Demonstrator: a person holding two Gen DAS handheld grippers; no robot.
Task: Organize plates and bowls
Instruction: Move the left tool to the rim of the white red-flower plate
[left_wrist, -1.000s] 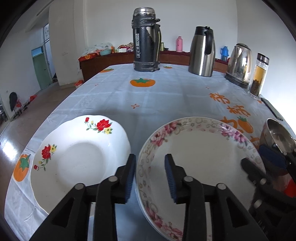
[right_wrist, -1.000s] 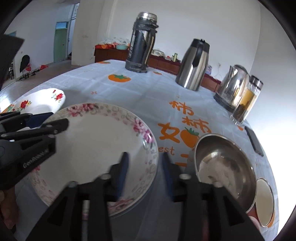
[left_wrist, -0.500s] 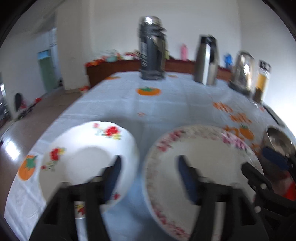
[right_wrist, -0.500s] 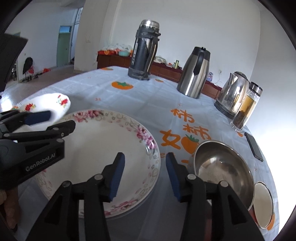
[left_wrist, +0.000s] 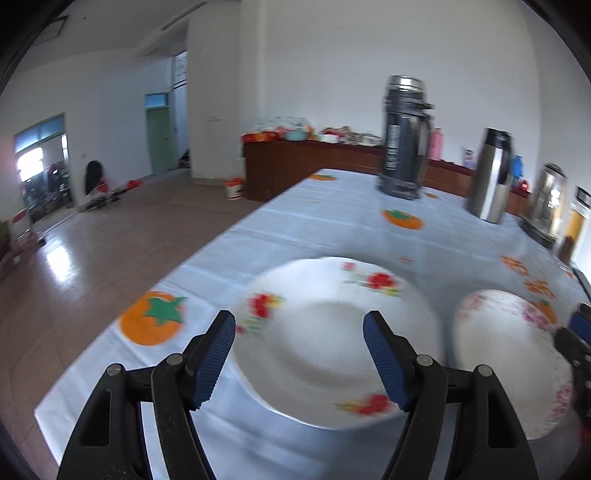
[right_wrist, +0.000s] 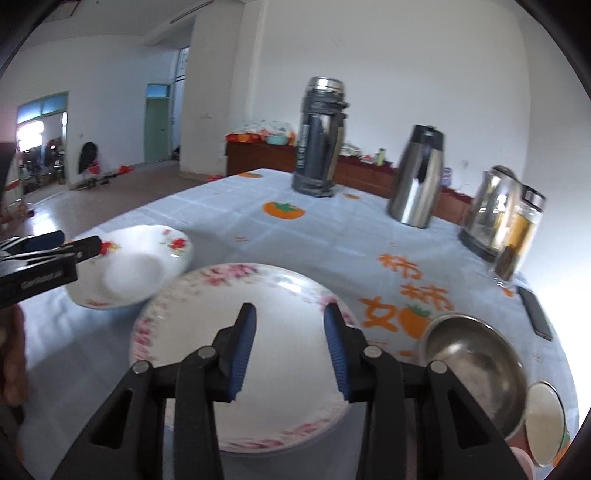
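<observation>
A white plate with red flowers (left_wrist: 332, 332) lies on the table's left side; it also shows in the right wrist view (right_wrist: 136, 266). My left gripper (left_wrist: 299, 358) is wide open above its near rim, empty. A plate with a pink floral rim (right_wrist: 251, 343) lies to its right, also seen in the left wrist view (left_wrist: 509, 350). My right gripper (right_wrist: 290, 354) is open above this plate, empty. A steel bowl (right_wrist: 476, 365) and a small white bowl (right_wrist: 546, 421) sit at the right.
A dark thermos (right_wrist: 321, 136), a steel jug (right_wrist: 417, 177), a kettle (right_wrist: 491, 214), a glass tea bottle (right_wrist: 521, 236) and a phone (right_wrist: 535, 314) stand along the back and right of the table (right_wrist: 332, 229). The table's left edge (left_wrist: 155, 295) drops to the floor.
Both grippers have opened wider and swung left. The left one moved from between the plates to over the red-flower plate; the right one now sits over the pink-rimmed plate.
</observation>
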